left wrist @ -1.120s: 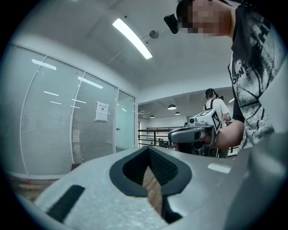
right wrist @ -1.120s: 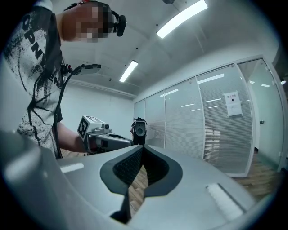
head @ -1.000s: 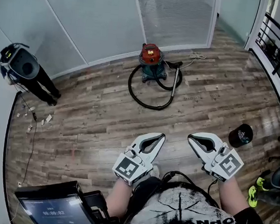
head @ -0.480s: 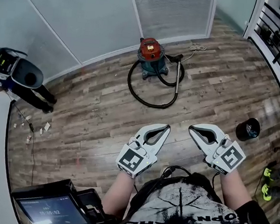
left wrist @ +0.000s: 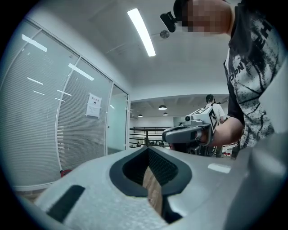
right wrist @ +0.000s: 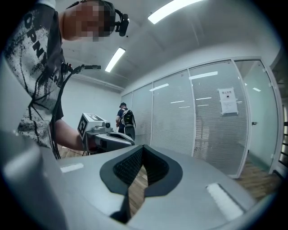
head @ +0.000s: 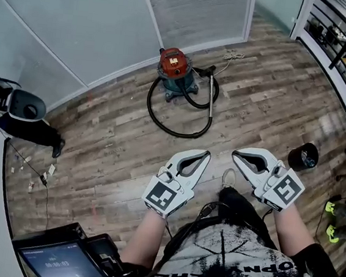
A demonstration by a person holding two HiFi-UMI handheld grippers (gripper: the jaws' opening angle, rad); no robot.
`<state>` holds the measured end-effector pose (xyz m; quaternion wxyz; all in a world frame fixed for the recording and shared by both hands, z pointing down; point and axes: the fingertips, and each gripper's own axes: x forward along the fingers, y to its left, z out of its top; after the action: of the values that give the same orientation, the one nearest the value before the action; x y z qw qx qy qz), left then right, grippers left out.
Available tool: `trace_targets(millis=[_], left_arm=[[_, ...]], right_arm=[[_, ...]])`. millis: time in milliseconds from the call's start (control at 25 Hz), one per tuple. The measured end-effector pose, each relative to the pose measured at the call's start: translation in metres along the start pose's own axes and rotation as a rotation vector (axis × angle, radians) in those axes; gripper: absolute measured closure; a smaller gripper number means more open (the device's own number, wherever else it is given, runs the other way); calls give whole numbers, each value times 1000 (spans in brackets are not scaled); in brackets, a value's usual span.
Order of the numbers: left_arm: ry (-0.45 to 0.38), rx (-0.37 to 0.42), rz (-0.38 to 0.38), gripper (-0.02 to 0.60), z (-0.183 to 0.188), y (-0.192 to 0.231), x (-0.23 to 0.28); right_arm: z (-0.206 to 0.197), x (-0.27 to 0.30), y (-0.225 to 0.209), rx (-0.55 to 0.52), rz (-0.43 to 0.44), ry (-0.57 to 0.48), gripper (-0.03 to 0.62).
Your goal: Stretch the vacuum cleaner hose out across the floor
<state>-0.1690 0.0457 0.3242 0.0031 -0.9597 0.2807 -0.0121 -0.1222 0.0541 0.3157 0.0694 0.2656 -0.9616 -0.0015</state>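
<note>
- Lying in a loose black loop on the wooden floor [head: 110,153], the vacuum cleaner hose [head: 152,115] curls from the red-lidded canister vacuum [head: 173,67] out toward the person and back round; none of it is stretched out yet.
- The hose's rigid wand [head: 212,102] lies at the loop's 3 o'clock edge, running from beside the canister toward the person.
- In the head view the whole machine sits at about 11 o'clock from the person, well apart from both grippers, close to the glass partition [head: 80,27].
- The left gripper [head: 205,155] has its jaws pressed together with nothing between them; its own view shows only floor through the gap.
- The right gripper [head: 236,154] is likewise clamped down on nothing. Both are held out in front of the torso, side by side.
- My judgement: this is the approach step, before any contact with the hose.
- The next move calls for closing the distance, spreading one set of jaws and taking the wand or the hose end near it, then drawing it away from the canister.
- Further out, a black bucket [head: 303,156] stands at 3 o'clock and a bystander with a backpack [head: 10,108] at 9 o'clock, both clear of the loop.
</note>
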Motion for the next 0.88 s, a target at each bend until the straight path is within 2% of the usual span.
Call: trace_targets(millis=[240, 360, 480, 600, 880], left_arm=[[-13, 10, 55, 581, 7, 60, 46], [37, -48, 88, 580, 2, 91, 69], [43, -103, 109, 580, 2, 137, 102], [55, -126, 129, 580, 0, 175, 134], [112, -143, 154, 578, -16, 217, 181]], right_arm=[[-3, 33, -77, 6, 42, -4, 588], [2, 50, -117, 6, 82, -20, 588], [9, 76, -169, 7, 116, -24, 588], [13, 100, -211, 3, 153, -14, 588], [6, 127, -277, 34, 209, -34, 588]])
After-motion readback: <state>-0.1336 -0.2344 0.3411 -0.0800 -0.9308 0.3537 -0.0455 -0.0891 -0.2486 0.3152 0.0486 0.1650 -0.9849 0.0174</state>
